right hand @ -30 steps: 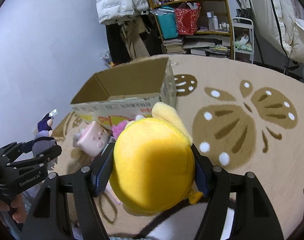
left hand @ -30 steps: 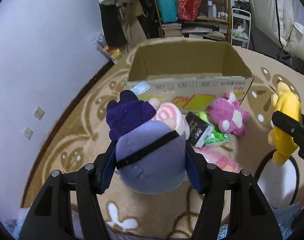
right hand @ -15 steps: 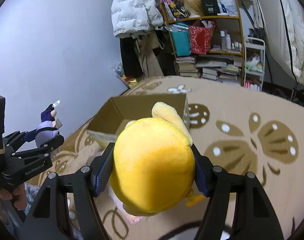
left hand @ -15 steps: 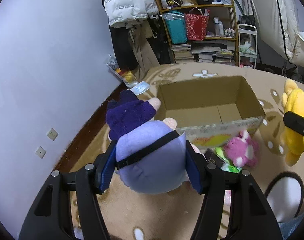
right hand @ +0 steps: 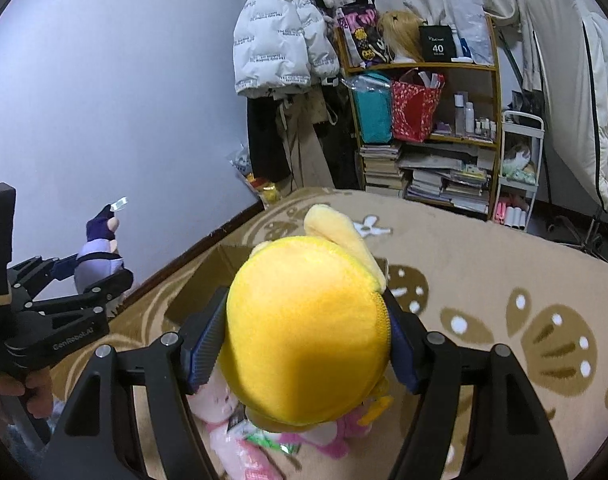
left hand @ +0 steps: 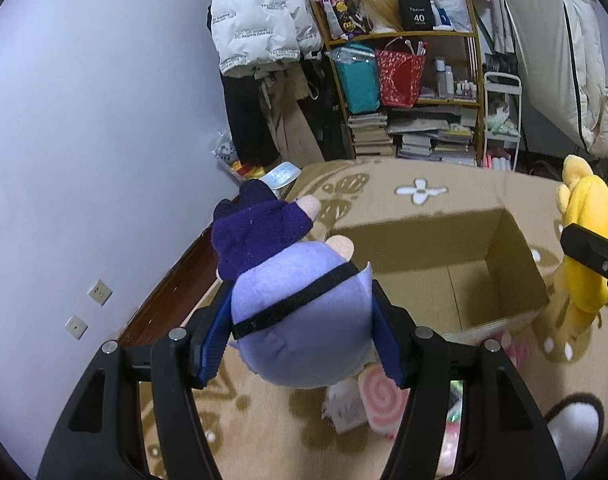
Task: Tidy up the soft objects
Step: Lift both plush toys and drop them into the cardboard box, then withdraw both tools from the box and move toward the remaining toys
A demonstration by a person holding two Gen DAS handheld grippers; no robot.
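Observation:
My left gripper is shut on a lilac plush with a dark purple hat, held up in the air left of an open cardboard box. The box is empty inside. My right gripper is shut on a round yellow plush, which hides most of the box below it. In the left wrist view the yellow plush hangs at the right, beside the box. The lilac plush and the left gripper show at the left of the right wrist view.
On the tan patterned rug lie a pink swirl plush, a magenta plush and green packets. A cluttered shelf and hanging coats stand behind; a lilac wall runs along the left.
Both grippers have risen with their plushes and moved toward the box. The box's open inside now shows from above; the floor toys have slid low in both views.

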